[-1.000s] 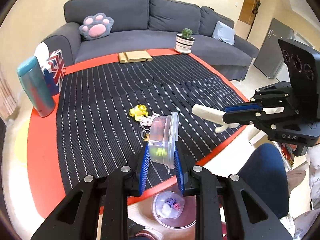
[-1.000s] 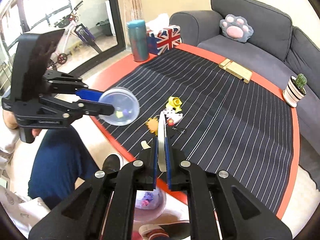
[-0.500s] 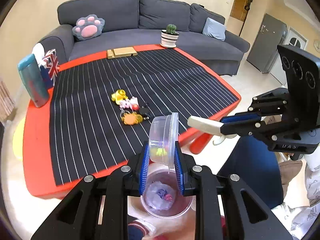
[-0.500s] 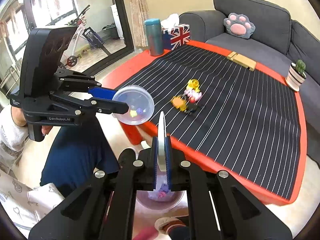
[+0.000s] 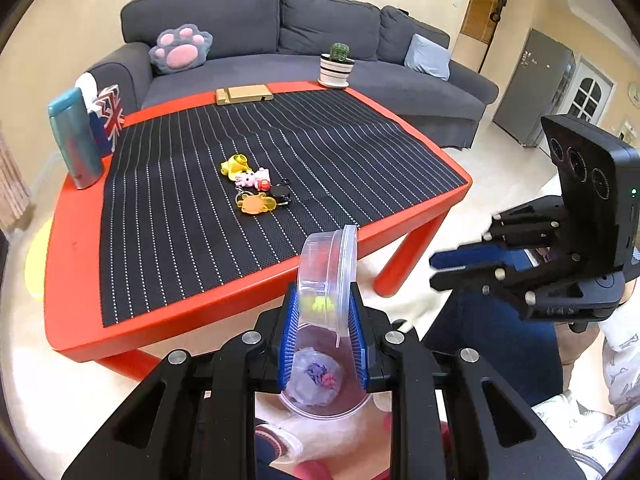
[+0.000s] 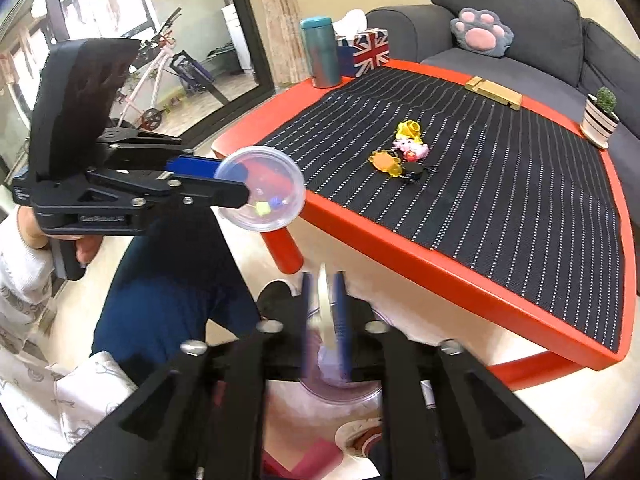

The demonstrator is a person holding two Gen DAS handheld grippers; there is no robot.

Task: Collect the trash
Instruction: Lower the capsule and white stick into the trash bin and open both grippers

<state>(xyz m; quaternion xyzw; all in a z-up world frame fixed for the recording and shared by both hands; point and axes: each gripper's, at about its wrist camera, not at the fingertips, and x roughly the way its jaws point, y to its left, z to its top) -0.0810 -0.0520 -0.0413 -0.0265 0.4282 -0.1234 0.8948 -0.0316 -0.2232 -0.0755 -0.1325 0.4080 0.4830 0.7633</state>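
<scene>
Gripping a clear lidded container [image 5: 326,280] at lower centre, left gripper [image 5: 324,340] clamped tight, right gripper [image 6: 324,316] opening (pale flat scrap [image 6: 325,312] between its blurred jaws), clear bin [image 5: 320,384] below both.

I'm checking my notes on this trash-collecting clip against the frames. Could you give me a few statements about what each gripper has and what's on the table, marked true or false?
1. The left gripper is shut on a clear plastic container. True.
2. The container is held over the striped mat. False: it is off the table's edge, above a clear bin on the floor.
3. The keychain toys lie on the mat. True.
4. The right gripper is clamped tight. False: its jaws are opening, with a thin white piece between them.
5. The cactus pot is in the bin. False: it stands at the table's far edge.
</scene>
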